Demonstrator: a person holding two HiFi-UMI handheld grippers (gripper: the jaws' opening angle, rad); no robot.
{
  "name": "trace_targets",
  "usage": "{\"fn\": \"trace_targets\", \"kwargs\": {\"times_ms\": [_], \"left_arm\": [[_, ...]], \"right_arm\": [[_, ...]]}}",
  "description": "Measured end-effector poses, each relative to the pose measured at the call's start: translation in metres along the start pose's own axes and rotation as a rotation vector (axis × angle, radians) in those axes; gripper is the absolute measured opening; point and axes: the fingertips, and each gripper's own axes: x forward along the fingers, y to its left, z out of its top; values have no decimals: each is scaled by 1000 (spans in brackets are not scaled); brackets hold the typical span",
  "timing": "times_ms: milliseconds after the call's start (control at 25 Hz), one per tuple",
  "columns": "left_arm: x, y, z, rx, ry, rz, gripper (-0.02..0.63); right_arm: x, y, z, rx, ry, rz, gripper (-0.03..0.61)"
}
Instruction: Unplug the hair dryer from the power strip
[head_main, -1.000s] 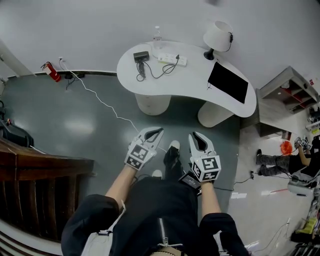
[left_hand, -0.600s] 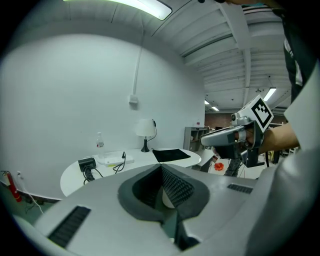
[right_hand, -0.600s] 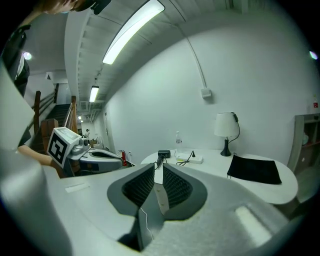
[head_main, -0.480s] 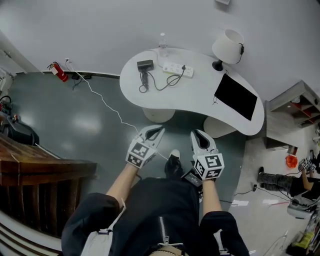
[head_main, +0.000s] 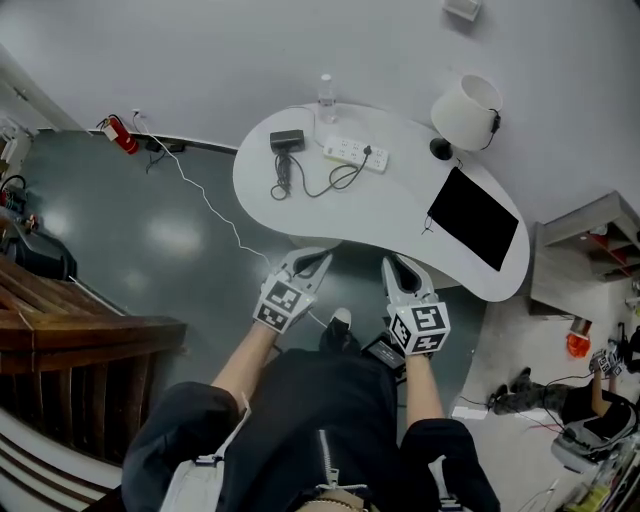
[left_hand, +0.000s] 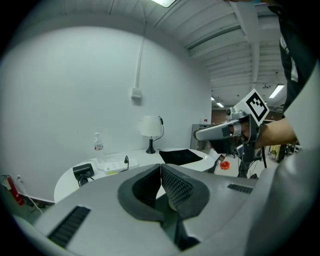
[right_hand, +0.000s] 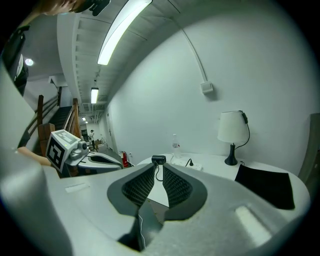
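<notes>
Two grippers hang side by side above the grey floor (head_main: 170, 235), just short of the near edge of the white curved bench (head_main: 390, 200), both pointing toward it. The left gripper (head_main: 312, 262) is fully closed: in its own view the ribbed pads (left_hand: 172, 182) meet at the tips, with nothing between them. The right gripper (head_main: 397, 270) is all but closed, its pads (right_hand: 176, 187) a narrow slit apart and empty; through that slit the bench shows.

The black hair dryer (head_main: 287, 140) lies near the bench's far edge at its left end. Its dark cord (head_main: 320, 180) loops across the bench top toward the near side and back up to a plug (head_main: 369, 152) seated in the right end of the white power strip (head_main: 355, 153). The strip lies along the far edge, just right of the hair dryer and apart from it.

A clear bottle (head_main: 326, 88) stands at the far edge behind the strip. A white-shaded lamp (head_main: 466, 108) stands at the far right edge, and a flat black sheet (head_main: 473, 218) covers the right end.
</notes>
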Motion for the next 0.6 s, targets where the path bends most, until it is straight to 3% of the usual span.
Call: {"fn": "trace_targets", "kwargs": {"times_ms": [600], "left_arm": [[63, 30, 17, -4, 39, 53, 12]], "right_arm": [[51, -54, 19, -54, 24, 90, 41]]}}
